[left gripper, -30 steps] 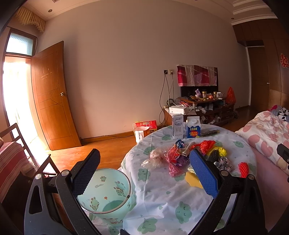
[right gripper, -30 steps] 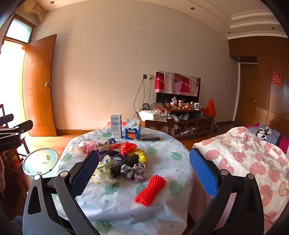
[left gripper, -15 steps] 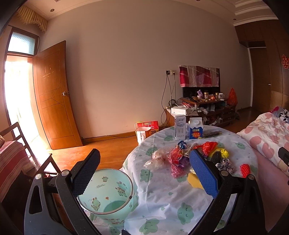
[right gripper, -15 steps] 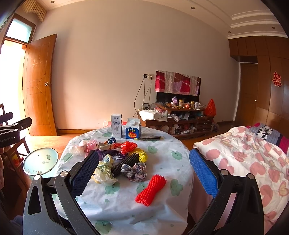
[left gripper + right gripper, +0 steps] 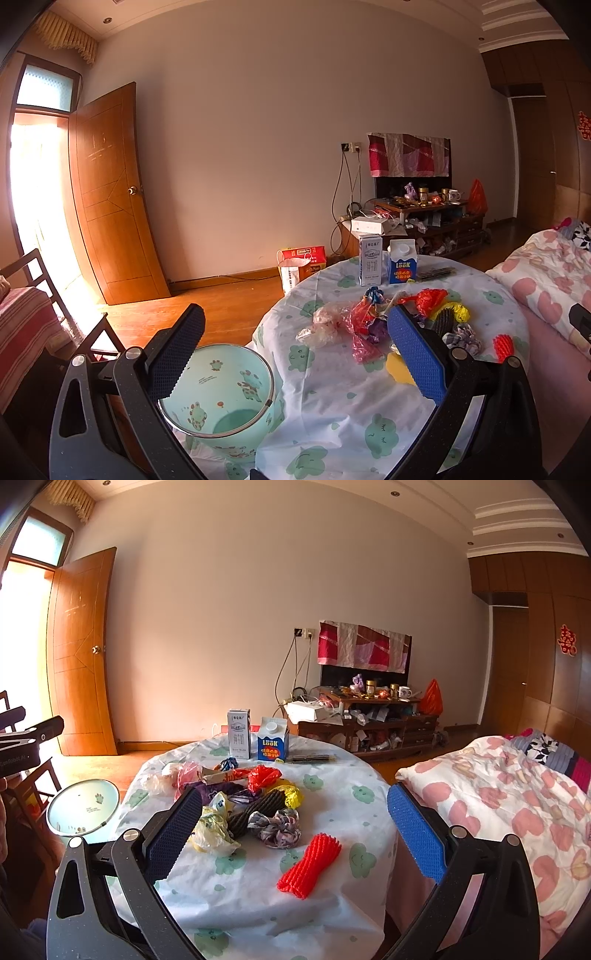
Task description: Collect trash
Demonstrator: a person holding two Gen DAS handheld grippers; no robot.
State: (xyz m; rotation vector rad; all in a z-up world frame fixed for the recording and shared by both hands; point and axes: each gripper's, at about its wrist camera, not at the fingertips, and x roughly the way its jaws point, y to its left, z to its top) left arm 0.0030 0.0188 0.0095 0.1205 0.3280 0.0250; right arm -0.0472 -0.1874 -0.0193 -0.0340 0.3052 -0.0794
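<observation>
A heap of crumpled wrappers and plastic bags (image 5: 243, 797) lies in the middle of the round table (image 5: 258, 904). A red foam net (image 5: 309, 864) sits nearest me, beside a yellow bag (image 5: 212, 830) and a grey-purple wad (image 5: 277, 825). A mint-green bin (image 5: 221, 402) with cartoon frogs stands at the table's left edge, empty inside. My left gripper (image 5: 295, 354) is open above the bin and the table's edge. My right gripper (image 5: 295, 830) is open, held over the table's near side, nothing between its fingers.
Two cartons, a white one (image 5: 239, 737) and a blue one (image 5: 273, 744), stand at the table's far side. A bed with a floral cover (image 5: 498, 801) lies right. A cluttered TV cabinet (image 5: 365, 720) stands behind. A chair (image 5: 44, 306) and an open door (image 5: 110, 206) are left.
The left wrist view has drifted slightly back and up, so the bin and table sit a little lower. The right gripper has barely moved. Both stay open.
</observation>
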